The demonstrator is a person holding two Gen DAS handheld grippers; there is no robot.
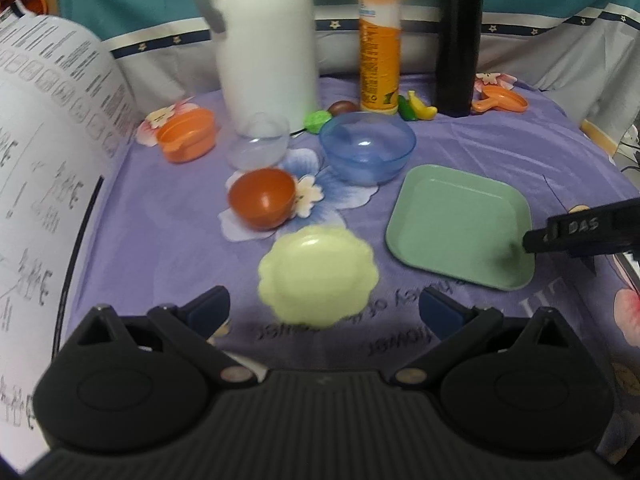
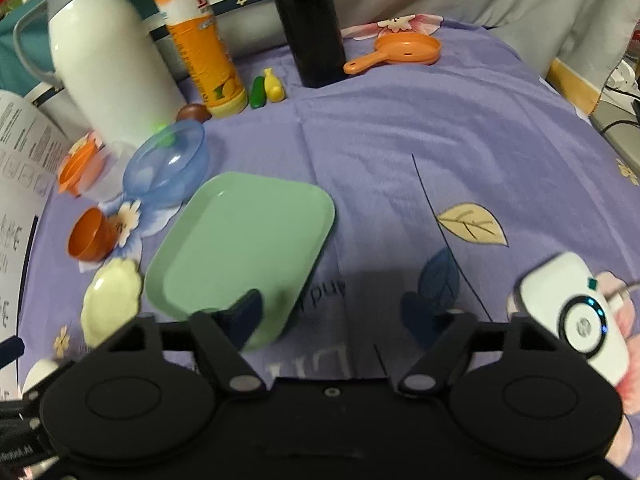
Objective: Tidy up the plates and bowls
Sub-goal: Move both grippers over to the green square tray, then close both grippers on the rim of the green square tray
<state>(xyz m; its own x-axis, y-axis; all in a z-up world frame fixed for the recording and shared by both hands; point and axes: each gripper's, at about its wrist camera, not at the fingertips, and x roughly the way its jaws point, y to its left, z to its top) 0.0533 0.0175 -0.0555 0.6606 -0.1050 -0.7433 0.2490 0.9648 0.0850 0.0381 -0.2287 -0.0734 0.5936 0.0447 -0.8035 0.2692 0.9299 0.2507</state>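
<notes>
Landmark: I place everything against the pale green square plastic plate (image 1: 460, 226), lying flat on the purple flower-print cloth (image 2: 400, 140) over the worktop.
Left hand-held gripper (image 1: 323, 312): jaws spread wide, nothing between them, hovering just short of the cream scalloped plastic dish (image 1: 318, 274), which sits left of the green plate and apart from it.
Right hand-held gripper (image 2: 344, 320): also spread and empty; its left finger (image 2: 244, 316) overlaps the green plate's near corner in the right wrist view. I cannot tell whether it touches.
Bowls: translucent blue plastic bowl (image 1: 368, 146) just behind the green plate's far-left corner; small brown-orange plastic bowl (image 1: 262, 198) tipped on its side, left of the plate and behind the cream dish; clear plastic cup-like bowl (image 1: 260, 140) farther back left.
Clutter behind the plate: white thermos jug (image 1: 266, 40), orange bottle (image 1: 380, 48), black flask (image 1: 458, 40).
Handling, my judgement: all pieces look like thin toy plastic, light, stiff, smooth enough to skate on cloth. The plate lies low, so I would pinch its raised rim at a corner. The cream dish wants a rim grip at one scallop. The tipped bowl offers its open lip.
Risk: a light dish may slide away before the jaws close.
</notes>
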